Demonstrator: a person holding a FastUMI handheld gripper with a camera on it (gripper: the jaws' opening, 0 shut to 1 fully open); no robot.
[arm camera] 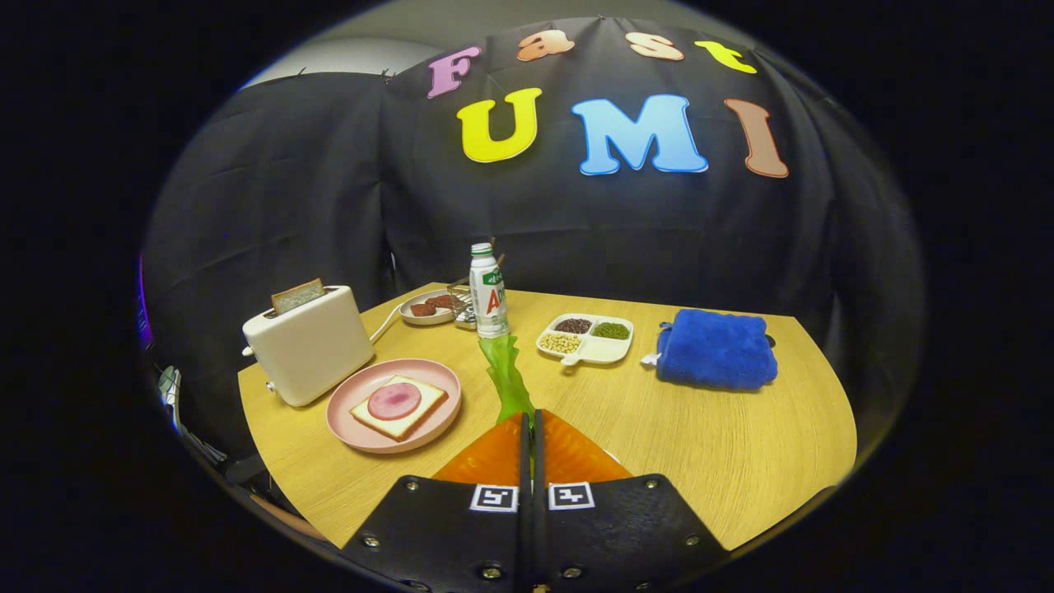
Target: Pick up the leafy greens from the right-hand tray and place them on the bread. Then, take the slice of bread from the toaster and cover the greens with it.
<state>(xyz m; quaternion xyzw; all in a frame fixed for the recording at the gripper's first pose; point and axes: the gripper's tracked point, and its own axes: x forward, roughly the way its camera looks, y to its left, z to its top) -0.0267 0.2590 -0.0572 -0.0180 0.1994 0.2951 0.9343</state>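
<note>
The jaws (528,422) are pressed together on the leafy greens (506,375), which stick up ahead of their tips above the desk (708,436); just to the left lies a pink plate (350,424) with a slice of bread (412,418) topped by a round of ham (394,400); beyond it stands the toaster (310,344), a second slice (297,295) poking out; farther off are a bottle (489,292), a divided tray (586,338) and a blue cloth (716,349).
</note>
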